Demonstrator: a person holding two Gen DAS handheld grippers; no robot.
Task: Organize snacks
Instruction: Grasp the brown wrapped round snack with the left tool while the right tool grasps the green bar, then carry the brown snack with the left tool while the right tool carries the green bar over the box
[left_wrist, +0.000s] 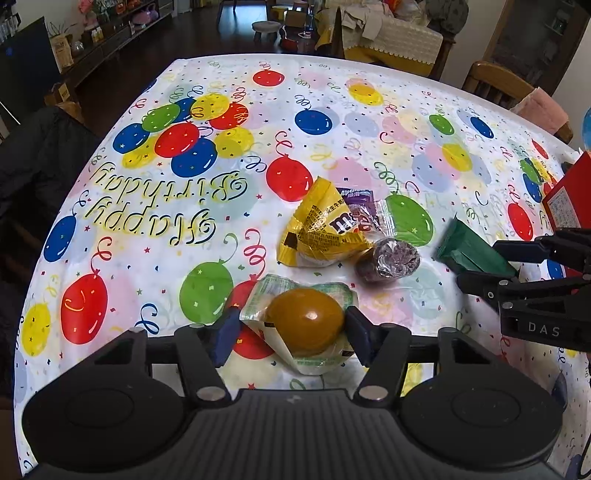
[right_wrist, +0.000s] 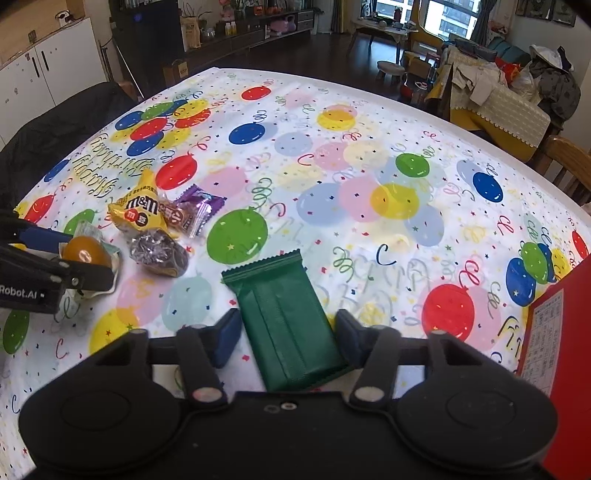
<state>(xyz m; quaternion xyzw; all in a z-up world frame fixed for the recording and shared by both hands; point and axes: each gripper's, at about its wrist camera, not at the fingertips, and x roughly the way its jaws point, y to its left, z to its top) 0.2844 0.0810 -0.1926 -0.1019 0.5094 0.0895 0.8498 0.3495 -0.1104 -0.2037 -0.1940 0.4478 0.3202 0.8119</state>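
Early stage, by the look of it: nothing sorted yet, snacks loose on the balloon-print tablecloth (left_wrist: 332, 92).

Left gripper (left_wrist: 291, 332), bottom centre of the left wrist view, is about half open w/ the wrapped orange-brown jelly cup (left_wrist: 304, 319) between its fingers. The right pad looks to touch the wrapper, the left sits at the wrapper edge; can't tell if the grip is firm.

Right gripper (right_wrist: 288, 338), bottom centre of the right wrist view, also about half open, straddles the green snack packet (right_wrist: 286, 321). The packet lies flat on the cloth, small gaps visible either side, so pads not pressing.

Left to do: yellow M&M's bag (left_wrist: 325, 229), purple candy wrapper (left_wrist: 356, 197) and dark foil-wrapped round sweet (left_wrist: 388, 260) sit clustered mid-frame, untouched. Red box (right_wrist: 554, 350) at the right edge is prob. the destination, but can't confirm.
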